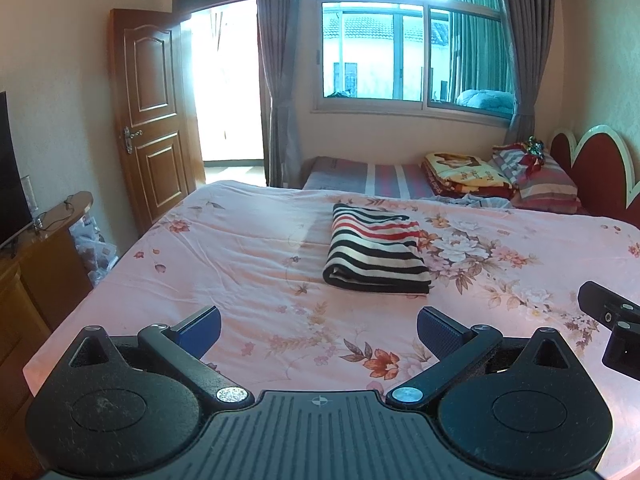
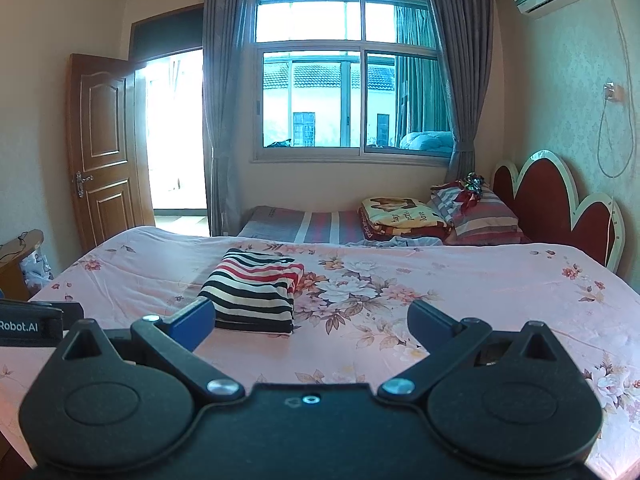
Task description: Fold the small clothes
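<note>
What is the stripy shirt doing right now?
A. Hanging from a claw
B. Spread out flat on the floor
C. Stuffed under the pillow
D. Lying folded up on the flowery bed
D: the stripy shirt lies folded on the flowery bed, while the left claw and right claw are open and empty.

Striped garment (image 1: 378, 254): soft knit cloth, matt. Bed sheet (image 1: 240, 256): thin floral cloth, lightly creased. Left gripper (image 1: 319, 326) and right gripper (image 2: 310, 322): matt black plastic, bright metal rivets, ribbed blue pads. Door (image 1: 150, 120), upper left: glossy varnished wood.
</note>
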A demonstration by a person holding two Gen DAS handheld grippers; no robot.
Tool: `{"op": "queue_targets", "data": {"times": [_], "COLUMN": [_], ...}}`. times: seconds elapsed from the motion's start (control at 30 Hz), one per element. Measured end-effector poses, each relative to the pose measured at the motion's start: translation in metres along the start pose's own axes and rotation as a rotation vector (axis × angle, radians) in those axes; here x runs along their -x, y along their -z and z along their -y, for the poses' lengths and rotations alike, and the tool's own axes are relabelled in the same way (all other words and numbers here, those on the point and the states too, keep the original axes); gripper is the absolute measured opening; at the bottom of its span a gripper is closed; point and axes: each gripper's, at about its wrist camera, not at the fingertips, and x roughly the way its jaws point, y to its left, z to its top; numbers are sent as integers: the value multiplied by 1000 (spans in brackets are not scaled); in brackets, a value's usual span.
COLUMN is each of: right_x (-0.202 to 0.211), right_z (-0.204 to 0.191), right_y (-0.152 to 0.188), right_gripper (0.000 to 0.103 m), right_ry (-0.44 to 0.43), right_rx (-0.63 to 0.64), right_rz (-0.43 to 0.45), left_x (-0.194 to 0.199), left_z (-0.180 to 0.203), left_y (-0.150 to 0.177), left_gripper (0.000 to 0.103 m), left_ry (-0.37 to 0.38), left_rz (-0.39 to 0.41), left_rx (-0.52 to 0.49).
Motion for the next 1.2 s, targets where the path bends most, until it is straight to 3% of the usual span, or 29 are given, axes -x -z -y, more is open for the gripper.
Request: {"op": "queue_targets", "data": {"times": [1.2], "right_x": [-5], "right_z": [3], "right_y": [1], "right_gripper": [102], "right_ry": [-12], "right_rx": [-5], "right_rz": [-13], "left_x": [-4], "left_z": [7], "left_y": [-3], "left_gripper": [103], "left_ry": [-4], "left_rz": [-11], "left_rx": [-11]}}
